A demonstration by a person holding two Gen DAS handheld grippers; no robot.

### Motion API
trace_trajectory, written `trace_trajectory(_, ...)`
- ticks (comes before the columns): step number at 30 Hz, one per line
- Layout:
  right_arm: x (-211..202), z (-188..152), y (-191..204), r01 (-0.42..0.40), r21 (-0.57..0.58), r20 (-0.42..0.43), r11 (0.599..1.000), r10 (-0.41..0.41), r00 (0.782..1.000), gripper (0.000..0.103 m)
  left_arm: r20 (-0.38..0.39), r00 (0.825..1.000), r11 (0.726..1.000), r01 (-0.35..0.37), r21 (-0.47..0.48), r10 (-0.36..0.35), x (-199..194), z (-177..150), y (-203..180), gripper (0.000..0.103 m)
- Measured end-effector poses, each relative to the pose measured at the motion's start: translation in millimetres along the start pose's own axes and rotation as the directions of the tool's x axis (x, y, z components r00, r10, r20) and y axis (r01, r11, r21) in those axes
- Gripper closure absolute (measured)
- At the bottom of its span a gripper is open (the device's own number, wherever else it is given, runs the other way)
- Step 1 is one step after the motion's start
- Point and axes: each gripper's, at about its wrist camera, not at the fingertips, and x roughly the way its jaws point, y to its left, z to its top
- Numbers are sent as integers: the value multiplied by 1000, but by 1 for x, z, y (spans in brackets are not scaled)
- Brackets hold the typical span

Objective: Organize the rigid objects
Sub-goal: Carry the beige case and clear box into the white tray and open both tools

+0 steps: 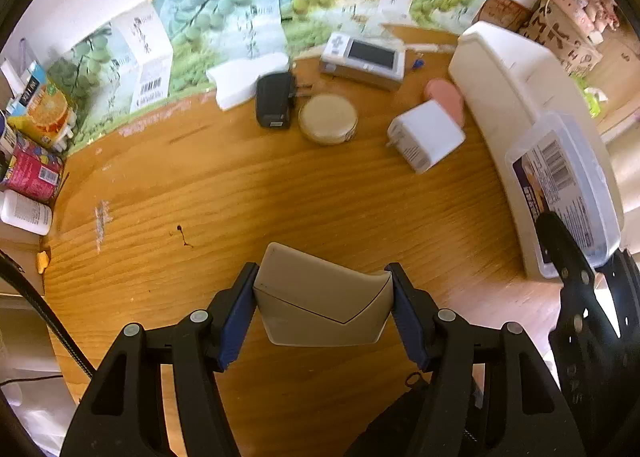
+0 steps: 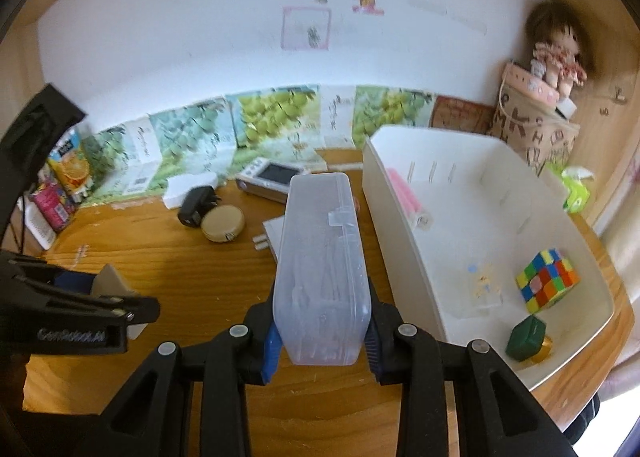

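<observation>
My left gripper is shut on a beige plastic case and holds it above the wooden table. My right gripper is shut on a clear plastic box, held just left of the white bin. That bin holds a puzzle cube, a green box and a pink item. In the left wrist view the clear box sits against the bin. On the table lie a white charger, a black adapter, a round tin and a handheld console.
Cartons with grape pictures line the back wall. Drink cartons and packets stand at the left edge. A doll on a patterned bag stands at the back right. A white box lies by the adapter.
</observation>
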Motion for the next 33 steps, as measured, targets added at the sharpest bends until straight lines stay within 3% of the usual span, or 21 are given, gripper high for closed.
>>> trace_trajectory(10,-39,12,-19,-37,-108,149,993,53,987,69,90,996,1000,-10,-11,11,-35,11,-27,37)
trace_trajectory(23,-68,21,-67,-45,-244,249,969,107,962,69,210,978,997,11,-71,5,-59,27,-74,37)
trace_trajectory(28,-70,24,-91,-40,-258,259,965,109,960,69,280,959,996,69,-63,-48,-66,28,-97,37)
trace_trajectory(33,-67,30,-113,-40,-266,261,963,112,959,69,362,926,991,128,-38,-106,-72,26,-121,37)
